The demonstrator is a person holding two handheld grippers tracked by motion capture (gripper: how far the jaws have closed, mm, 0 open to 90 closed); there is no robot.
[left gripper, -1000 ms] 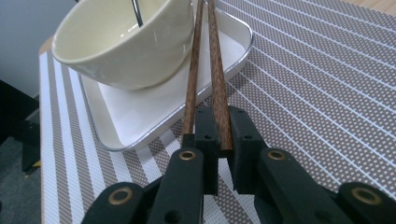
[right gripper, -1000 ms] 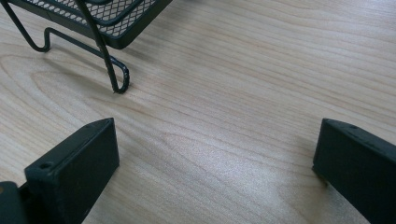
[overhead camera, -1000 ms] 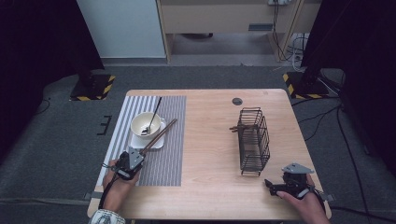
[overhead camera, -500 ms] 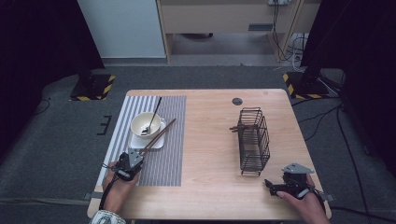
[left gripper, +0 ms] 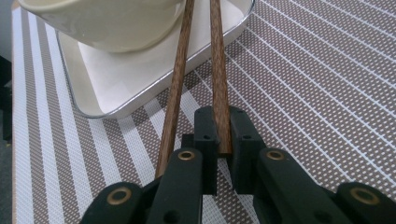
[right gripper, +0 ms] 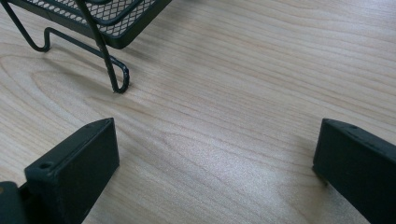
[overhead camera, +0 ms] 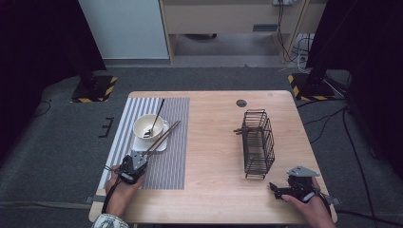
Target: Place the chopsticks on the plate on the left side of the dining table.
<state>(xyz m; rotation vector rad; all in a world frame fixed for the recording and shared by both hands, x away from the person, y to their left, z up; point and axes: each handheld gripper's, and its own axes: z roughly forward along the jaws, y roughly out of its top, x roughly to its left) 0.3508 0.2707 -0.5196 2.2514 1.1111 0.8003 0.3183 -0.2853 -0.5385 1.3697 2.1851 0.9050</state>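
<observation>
Chopsticks point(overhead camera: 161, 138) lie on the striped mat point(overhead camera: 168, 161) at the bench's point(overhead camera: 214, 142) left side in the high view, their far ends leaning on the square plate point(overhead camera: 161, 142) beside the bowl point(overhead camera: 148, 126), their near ends at the left hand-held gripper point(overhead camera: 134, 164). The bowl stands on that plate and has a dark spoon point(overhead camera: 156, 118) in it, handle pointing away over the rim. The wire rack point(overhead camera: 259, 142) stands well apart on the bench's right side; a brown stick pokes out of its far left side, though what else it carries is too small to tell. The right hand-held gripper point(overhead camera: 280, 189) rests near the rack's near corner.

From the left gripper view, the jaws stand clamped on one chopstick point(left gripper: 219, 84), gripping its very end. The other chopstick point(left gripper: 176, 88) passes just outside the left jaw, not held. To do this pick well, I judge the lift should start slow and straight up, since a grip this near the end will let the stick swing; the loose stick may roll off the plate's rim when its partner leaves, so it needs watching.

From the right gripper view, the jaws stand wide apart over bare wood with nothing between them, and the rack's foot point(right gripper: 119, 81) is just ahead.
</observation>
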